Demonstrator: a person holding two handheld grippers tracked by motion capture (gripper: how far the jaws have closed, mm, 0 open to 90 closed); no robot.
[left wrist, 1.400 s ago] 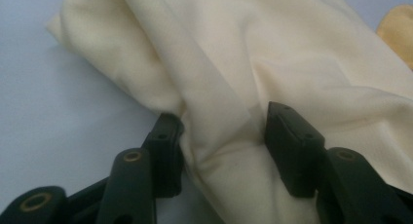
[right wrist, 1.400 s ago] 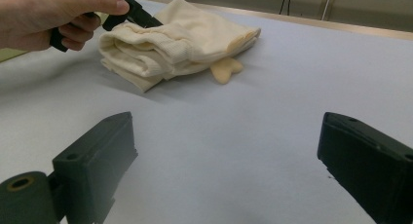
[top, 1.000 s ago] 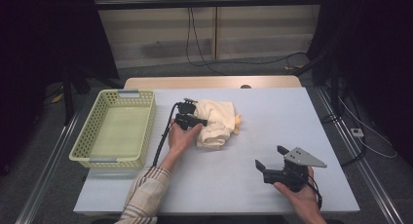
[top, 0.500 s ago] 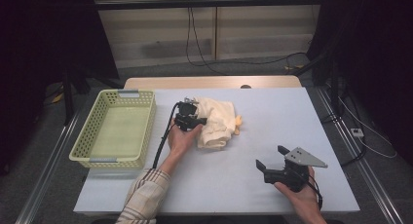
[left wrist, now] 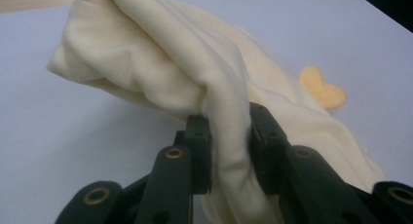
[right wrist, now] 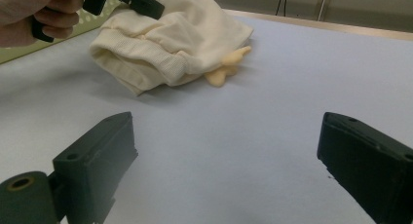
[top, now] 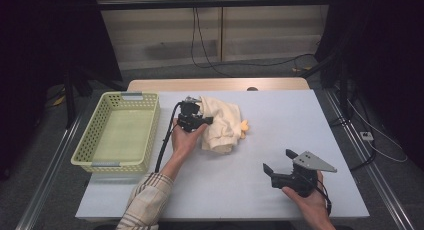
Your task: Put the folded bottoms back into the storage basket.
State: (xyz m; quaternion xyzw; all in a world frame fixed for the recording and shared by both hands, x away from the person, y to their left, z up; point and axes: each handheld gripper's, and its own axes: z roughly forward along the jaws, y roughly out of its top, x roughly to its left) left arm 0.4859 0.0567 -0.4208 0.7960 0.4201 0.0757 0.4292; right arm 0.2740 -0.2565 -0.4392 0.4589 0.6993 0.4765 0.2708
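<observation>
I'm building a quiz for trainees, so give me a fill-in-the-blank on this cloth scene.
1. The left gripper is shut on a fold of the cream ____.
2. The right gripper has its jaws ____ above the table.
3. The green basket holds ____.

Missing words: cloth; open; nothing

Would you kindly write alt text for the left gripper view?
The left gripper has its two black jaws shut on a fold of a cream cloth garment, which lies bunched on a pale table. A small orange patch shows at the garment's far edge.
</observation>
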